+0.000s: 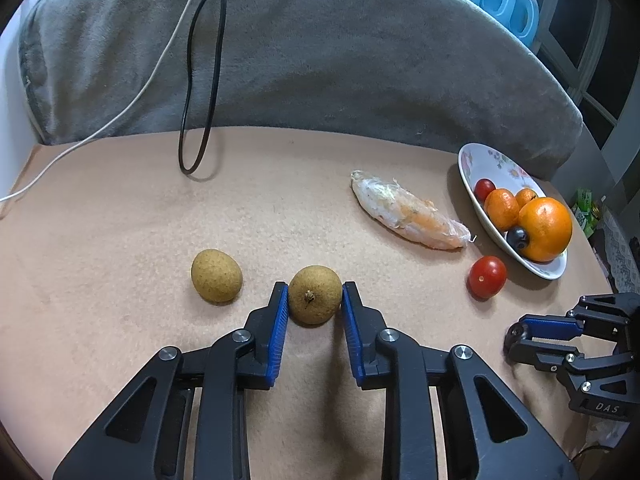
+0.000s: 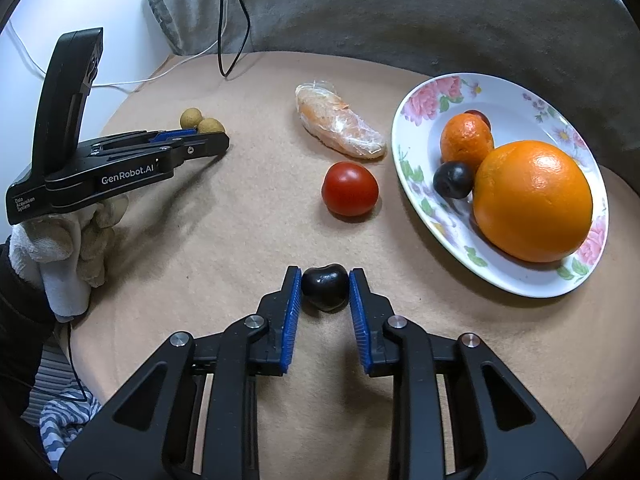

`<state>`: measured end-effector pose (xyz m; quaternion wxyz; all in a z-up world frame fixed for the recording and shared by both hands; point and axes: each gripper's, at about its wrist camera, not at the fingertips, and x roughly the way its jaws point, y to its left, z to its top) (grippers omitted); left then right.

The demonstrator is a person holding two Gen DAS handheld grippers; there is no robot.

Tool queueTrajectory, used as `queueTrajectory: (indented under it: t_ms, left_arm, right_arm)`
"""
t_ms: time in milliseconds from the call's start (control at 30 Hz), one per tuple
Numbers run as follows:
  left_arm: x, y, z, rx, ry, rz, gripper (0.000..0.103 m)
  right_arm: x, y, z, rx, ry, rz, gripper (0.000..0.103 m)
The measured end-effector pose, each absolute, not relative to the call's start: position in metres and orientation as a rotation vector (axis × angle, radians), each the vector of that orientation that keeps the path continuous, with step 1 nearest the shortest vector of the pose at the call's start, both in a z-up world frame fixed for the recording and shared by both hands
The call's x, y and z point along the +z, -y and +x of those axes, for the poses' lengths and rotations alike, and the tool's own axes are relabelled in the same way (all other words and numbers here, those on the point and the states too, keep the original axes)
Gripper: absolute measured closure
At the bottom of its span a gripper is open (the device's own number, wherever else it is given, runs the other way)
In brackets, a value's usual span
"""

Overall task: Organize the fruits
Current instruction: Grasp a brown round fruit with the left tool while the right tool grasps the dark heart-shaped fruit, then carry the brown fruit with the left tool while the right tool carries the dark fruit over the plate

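Left gripper [image 1: 315, 298]: lower centre of the left wrist frame, ribbed blue pads closed narrow around a longan, both pads touching its sides.
Held longan [image 1: 315, 300]: round, tan, rough speckled skin, dark stem nub facing the lens, resting on the cloth.
Second longan [image 1: 216, 275]: just left of the held one, egg-shaped, same sandy skin, apart from the pad.
Right gripper [image 2: 325, 290]: lower centre of the right wrist frame, jaws narrow, pinching a dark cherry between blue ribbed pads.
Dark cherry [image 2: 325, 286]: glossy near-black, heart-shaped dimple on top, low on the beige cloth.
Tomato [image 2: 350, 189]: centre frame, smooth shiny red, loose on the cloth, near the plate.
Peeled citrus segment [image 2: 341, 126]: above the tomato, elongated, pale stringy pith over orange flesh.
Plate [image 2: 416, 128]: right side, white glazed oval with pink floral rim.
Inside the plate: big orange [image 2: 532, 200] with pebbled peel, mandarin [image 2: 466, 142], dark cherry touching both.
Tablecloth [image 2: 224, 240]: beige, felt-like nap.
Gloved hand [image 2: 68, 248]: left edge, knitted white fabric.
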<state>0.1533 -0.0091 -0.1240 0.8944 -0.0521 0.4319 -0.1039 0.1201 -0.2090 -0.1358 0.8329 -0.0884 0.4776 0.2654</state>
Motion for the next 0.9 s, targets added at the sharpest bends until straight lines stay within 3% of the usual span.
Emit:
queueTrajectory:
  t_ms: [900]
  left_arm:
    - [-0.083, 0.058, 0.143, -0.328, -0.814, -0.075, 0.078]
  right_arm:
    - [-0.079, 0.289, 0.138, 0.439, -0.886, -0.06, 0.078]
